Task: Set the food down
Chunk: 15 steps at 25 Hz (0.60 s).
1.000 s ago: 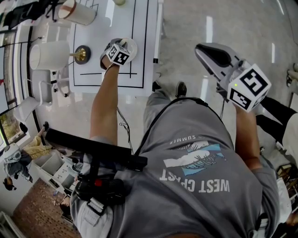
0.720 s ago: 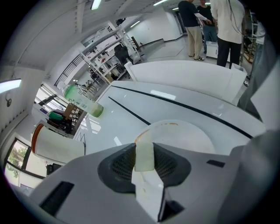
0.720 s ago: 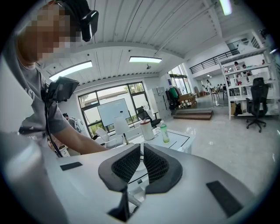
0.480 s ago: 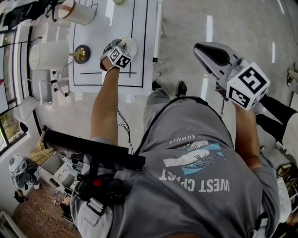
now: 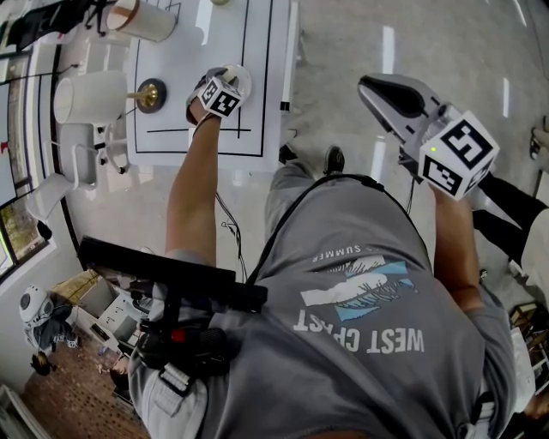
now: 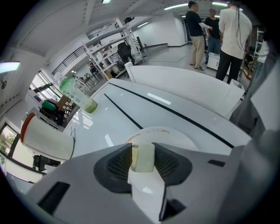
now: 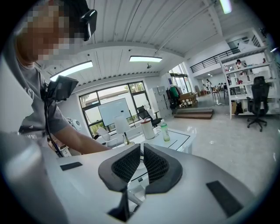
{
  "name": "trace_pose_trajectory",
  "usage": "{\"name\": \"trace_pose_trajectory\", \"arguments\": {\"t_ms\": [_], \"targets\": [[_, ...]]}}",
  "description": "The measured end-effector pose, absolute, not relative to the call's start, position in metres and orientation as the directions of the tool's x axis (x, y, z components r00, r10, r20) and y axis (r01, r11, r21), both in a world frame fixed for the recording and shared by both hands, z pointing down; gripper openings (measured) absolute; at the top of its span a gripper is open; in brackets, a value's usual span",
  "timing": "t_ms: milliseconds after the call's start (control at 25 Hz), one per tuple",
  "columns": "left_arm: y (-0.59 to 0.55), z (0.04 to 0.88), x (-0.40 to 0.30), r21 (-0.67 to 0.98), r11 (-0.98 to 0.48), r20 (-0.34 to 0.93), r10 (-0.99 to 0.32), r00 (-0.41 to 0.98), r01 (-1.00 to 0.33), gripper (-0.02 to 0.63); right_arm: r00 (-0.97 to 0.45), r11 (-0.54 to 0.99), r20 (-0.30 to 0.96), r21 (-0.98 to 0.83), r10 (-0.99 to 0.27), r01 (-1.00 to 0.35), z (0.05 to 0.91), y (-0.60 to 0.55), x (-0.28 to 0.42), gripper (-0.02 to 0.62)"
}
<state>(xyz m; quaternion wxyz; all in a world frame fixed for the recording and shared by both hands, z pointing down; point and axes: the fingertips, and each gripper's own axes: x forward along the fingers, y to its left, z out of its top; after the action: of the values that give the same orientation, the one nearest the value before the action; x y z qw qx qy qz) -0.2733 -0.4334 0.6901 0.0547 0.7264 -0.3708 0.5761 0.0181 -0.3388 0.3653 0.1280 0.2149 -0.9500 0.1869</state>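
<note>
A pale cream food piece (image 6: pixel 143 156) sits between the pads of my left gripper (image 6: pixel 143 160), just above a white plate (image 6: pixel 175 136). The jaws have just been opening, and both pads still touch the piece. In the head view the left gripper (image 5: pixel 221 79) points steeply down over the plate (image 5: pixel 243 79) on the white table (image 5: pixel 171 141). My right gripper (image 5: pixel 371 86) hangs off the table over the floor. Its pads (image 7: pixel 131 164) stand nearly together with nothing between them.
On the table's left stand a white jug (image 5: pixel 90 99), a small brass piece (image 5: pixel 151 94) and an orange-rimmed cup (image 5: pixel 141 19). A green bottle (image 6: pixel 78 94) stands farther back. Black lines mark the tabletop. People (image 6: pixel 234 35) stand beyond the table.
The left gripper has edged a little up the picture over the plate. The right gripper has kept its place.
</note>
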Motion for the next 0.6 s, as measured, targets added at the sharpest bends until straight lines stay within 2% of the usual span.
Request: {"name": "trace_pose_trajectory", "arguments": {"t_ms": [160,600], "targets": [[-0.4294,0.6963,-0.2748,-0.299,-0.710,0.894,-0.443,0.074,-0.638,0.161,-0.876,0.837,0.322,-0.302,-0.360,-0.455,0.3677,-0.3381,0.0202,0.008],[-0.4248,0.6982,-0.2754,-0.221,-0.674,0.899,-0.420,0.120,-0.705,0.213,-0.879,0.841,0.325,-0.306,-0.348,-0.446,0.3718,-0.3367,0.0239,0.008]]}}
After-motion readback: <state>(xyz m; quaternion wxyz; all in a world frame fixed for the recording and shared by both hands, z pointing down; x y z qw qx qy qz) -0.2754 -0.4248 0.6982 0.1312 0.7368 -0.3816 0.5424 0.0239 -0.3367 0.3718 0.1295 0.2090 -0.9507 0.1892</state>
